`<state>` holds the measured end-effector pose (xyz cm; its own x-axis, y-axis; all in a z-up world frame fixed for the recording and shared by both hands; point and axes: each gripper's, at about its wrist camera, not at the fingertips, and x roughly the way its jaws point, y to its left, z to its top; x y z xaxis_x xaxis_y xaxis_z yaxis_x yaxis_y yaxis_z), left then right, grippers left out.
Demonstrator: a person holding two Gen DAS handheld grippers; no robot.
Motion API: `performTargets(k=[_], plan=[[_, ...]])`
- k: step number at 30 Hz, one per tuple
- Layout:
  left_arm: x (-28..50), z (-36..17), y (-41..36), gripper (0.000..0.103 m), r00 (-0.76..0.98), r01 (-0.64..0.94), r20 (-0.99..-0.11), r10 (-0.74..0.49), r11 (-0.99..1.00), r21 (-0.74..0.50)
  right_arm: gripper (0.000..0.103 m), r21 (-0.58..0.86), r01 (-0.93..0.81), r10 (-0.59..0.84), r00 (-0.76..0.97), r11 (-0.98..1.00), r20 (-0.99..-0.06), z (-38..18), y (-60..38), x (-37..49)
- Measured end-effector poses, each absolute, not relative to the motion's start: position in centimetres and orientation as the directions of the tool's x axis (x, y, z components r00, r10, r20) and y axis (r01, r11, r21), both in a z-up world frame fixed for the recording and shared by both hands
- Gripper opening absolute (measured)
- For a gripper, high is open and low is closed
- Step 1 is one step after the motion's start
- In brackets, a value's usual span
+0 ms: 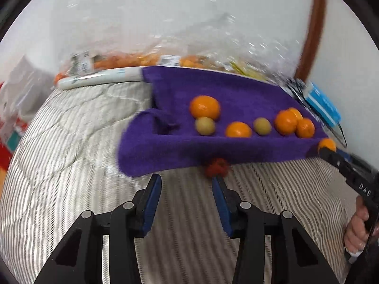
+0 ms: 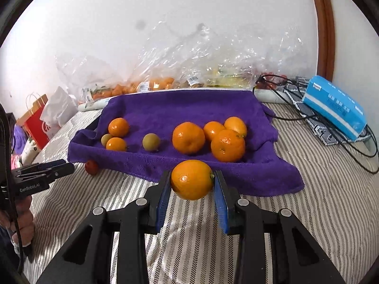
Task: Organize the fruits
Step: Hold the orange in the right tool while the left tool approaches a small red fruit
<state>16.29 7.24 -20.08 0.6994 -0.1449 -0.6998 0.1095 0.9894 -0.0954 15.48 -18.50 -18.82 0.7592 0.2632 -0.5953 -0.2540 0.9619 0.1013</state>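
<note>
A purple towel [image 2: 165, 108] lies on the striped bedcover with several oranges [image 2: 188, 137] and two small yellow-green fruits [image 2: 151, 142] on it. My right gripper [image 2: 192, 174] is shut on an orange [image 2: 191, 181], held just above the towel's front edge. A small red fruit [image 1: 216, 166] lies on the cover against the towel's front hem. My left gripper [image 1: 187, 178] is open just in front of it, its right fingertip close to the fruit and nothing between the fingers. In the left wrist view the towel [image 1: 213, 90] is blurred and the right gripper's held orange [image 1: 328, 144] shows at the far right.
Clear plastic bags [image 2: 189, 66] with more fruit lie along the wall behind the towel. A blue tissue box [image 2: 336, 106] and black cables [image 2: 355, 146] are at the right. A red paper bag [image 2: 35, 123] stands off the bed at the left. A hand [image 1: 357, 229] grips the right tool.
</note>
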Motion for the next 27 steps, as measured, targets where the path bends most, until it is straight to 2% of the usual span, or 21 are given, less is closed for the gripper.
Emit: performTargets(k=[3,6,14,20,27], plan=[[17.2,-20.3,6.0,0.042,0.679,0.128,-0.718,-0.156,0.987,-0.093,0.035,0.071,-0.262,0.254,0.772,0.962,-0.583,-18.6,-18.1,15.0],[18.1,-20.6,5.1,0.037,0.652,0.142,-0.74,-0.165,0.985,-0.095,0.035,0.065,-0.263,0.249,0.763,0.963,-0.597,-18.8,-18.0,15.1],[19.3,-20.6,4.2,0.037,0.645,0.118,-0.753,-0.132,0.99,-0.072,0.035,0.092,-0.253,0.255,0.743,0.963,-0.619,-19.2,-18.8,15.3],[19.3,-20.5,2.9,0.037,0.649,0.119,-0.757,-0.072,0.993,0.009,0.035,0.07,-0.261,0.246,0.741,0.963,-0.625,-19.3,-18.5,15.2],[19.6,-20.5,2.7,0.037,0.65,0.112,-0.758,-0.061,0.994,0.016,0.035,0.072,-0.256,0.242,0.736,0.964,-0.632,-19.4,-18.6,15.4]])
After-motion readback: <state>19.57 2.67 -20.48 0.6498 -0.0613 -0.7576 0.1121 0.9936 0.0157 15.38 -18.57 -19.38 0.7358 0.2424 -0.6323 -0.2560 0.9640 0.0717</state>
